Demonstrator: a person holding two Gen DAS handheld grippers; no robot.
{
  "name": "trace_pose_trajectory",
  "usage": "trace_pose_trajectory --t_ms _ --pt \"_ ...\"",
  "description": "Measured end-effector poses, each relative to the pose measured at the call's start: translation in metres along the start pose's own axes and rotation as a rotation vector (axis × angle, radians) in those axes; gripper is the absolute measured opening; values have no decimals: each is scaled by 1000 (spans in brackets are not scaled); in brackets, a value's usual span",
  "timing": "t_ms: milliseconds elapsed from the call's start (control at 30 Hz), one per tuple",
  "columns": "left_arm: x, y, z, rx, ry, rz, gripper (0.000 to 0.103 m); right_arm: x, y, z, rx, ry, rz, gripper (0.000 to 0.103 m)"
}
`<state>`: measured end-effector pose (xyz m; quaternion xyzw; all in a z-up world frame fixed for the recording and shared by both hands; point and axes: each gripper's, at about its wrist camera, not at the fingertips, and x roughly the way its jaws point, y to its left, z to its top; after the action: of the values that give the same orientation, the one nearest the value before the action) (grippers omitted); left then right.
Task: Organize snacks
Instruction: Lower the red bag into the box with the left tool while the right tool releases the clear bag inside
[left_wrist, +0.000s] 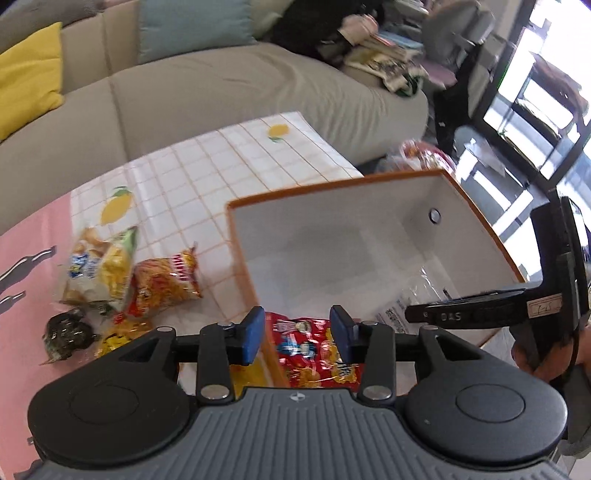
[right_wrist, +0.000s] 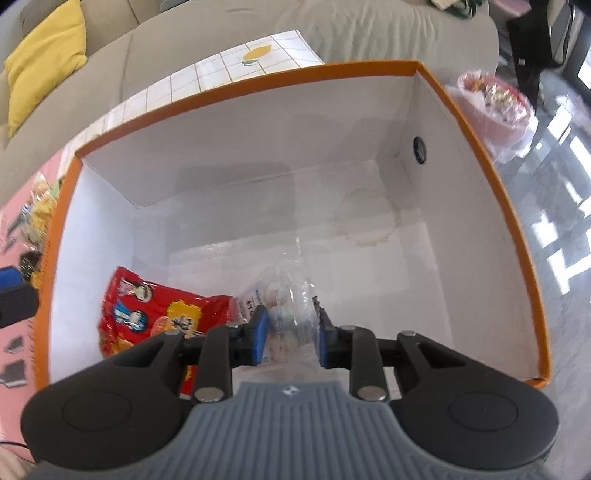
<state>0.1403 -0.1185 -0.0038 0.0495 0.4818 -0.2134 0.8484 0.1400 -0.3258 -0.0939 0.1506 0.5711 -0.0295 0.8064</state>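
A beige sofa (left_wrist: 229, 85) is seen filling the back of a daylit living room, with a yellow cushion (left_wrist: 29, 74) and a pale teal cushion (left_wrist: 192, 26) propped against its backrest. Books and papers (left_wrist: 384, 51) are heaped at its far end. The surface (left_wrist: 207, 166) is covered by a white grid-patterned cloth printed with lemons, beside a pink mat (left_wrist: 29, 251). Bright daylight is admitted through dark-framed windows (left_wrist: 535, 107) and reflected off the glossy floor (right_wrist: 561, 206).
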Motion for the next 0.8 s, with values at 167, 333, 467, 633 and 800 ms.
trace_pose_trajectory --t_ms 167,333,467,633,800 --pt "-11 13 -7 -47 -11 10 48 1 6 -1 -39 10 -48 28" --pt "-19 24 -20 -66 -5 33 48 4 16 -4 -105 38 -146 43" --pt "-24 32 -31 -82 7 45 48 -3 16 -4 -121 28 -202 56" --pt "-35 37 -41 -89 5 51 48 -22 18 -8 -131 -10 -213 62" --pt "-53 42 -49 -96 -25 53 52 -42 28 -16 -142 -72 -193 64"
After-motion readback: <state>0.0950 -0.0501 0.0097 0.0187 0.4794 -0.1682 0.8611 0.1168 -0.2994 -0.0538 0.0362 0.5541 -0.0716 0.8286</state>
